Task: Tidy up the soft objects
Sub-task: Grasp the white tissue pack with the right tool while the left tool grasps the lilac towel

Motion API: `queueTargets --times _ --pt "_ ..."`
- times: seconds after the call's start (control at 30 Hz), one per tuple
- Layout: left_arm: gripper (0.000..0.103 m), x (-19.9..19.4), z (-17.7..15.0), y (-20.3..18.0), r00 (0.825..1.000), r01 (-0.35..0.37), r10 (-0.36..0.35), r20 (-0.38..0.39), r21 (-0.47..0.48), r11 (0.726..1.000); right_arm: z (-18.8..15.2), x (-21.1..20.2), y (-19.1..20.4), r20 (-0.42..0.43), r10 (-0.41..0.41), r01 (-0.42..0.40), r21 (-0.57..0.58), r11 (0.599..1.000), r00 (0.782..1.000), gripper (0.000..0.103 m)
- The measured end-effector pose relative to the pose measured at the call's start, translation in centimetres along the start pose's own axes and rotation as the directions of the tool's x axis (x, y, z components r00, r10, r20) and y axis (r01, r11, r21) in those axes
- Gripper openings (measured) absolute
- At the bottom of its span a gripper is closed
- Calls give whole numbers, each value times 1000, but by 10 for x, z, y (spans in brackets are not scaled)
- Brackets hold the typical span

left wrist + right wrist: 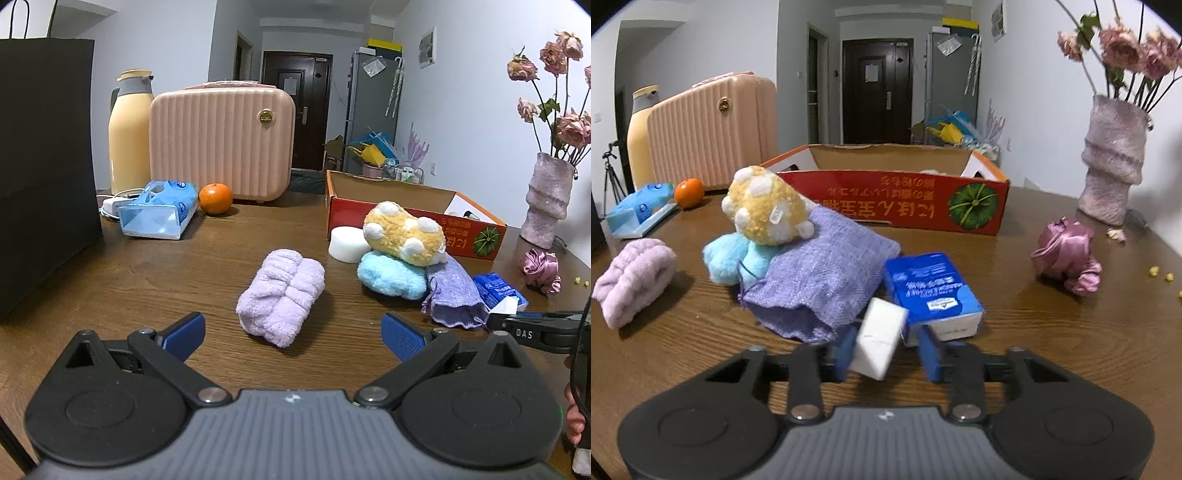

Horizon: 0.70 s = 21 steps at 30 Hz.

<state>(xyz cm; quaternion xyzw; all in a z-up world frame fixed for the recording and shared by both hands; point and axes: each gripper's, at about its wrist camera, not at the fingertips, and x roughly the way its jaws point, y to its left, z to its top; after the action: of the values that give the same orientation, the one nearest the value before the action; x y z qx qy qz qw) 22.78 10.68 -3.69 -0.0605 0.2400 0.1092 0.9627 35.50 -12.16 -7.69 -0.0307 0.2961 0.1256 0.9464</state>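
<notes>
My left gripper [293, 332] is open and empty, just in front of a rolled lilac towel [281, 295] on the wooden table. To its right lie a yellow plush paw [404, 232] on a light blue plush [391, 275], a purple knit pouch [452, 293] and a white foam cylinder [347, 243]. My right gripper [886, 352] is shut on a white tissue pack [881, 338], tilted between the fingers. A blue tissue pack [932, 288] lies just beyond it. The red cardboard box [894, 199] stands open behind the pile.
A pink suitcase [221, 142], a yellow thermos [129, 133], an orange [215, 198] and a blue tissue bag [159, 212] stand at the back left. A black bag [44, 166] is at the left. A vase [1112, 162] and pink satin scrunchie [1067, 254] sit at the right.
</notes>
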Motion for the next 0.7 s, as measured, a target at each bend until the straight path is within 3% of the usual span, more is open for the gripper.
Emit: queueTargets --times 0.23,0.7 --pt "103 7 0 3 1000 -13 12 -25 -12 1000 0 -7 -6 36 43 -44 31 999 998 18" --pt "103 24 4 13 998 -31 29 -61 -36 999 4 -25 -13 141 41 -46 32 998 989 18"
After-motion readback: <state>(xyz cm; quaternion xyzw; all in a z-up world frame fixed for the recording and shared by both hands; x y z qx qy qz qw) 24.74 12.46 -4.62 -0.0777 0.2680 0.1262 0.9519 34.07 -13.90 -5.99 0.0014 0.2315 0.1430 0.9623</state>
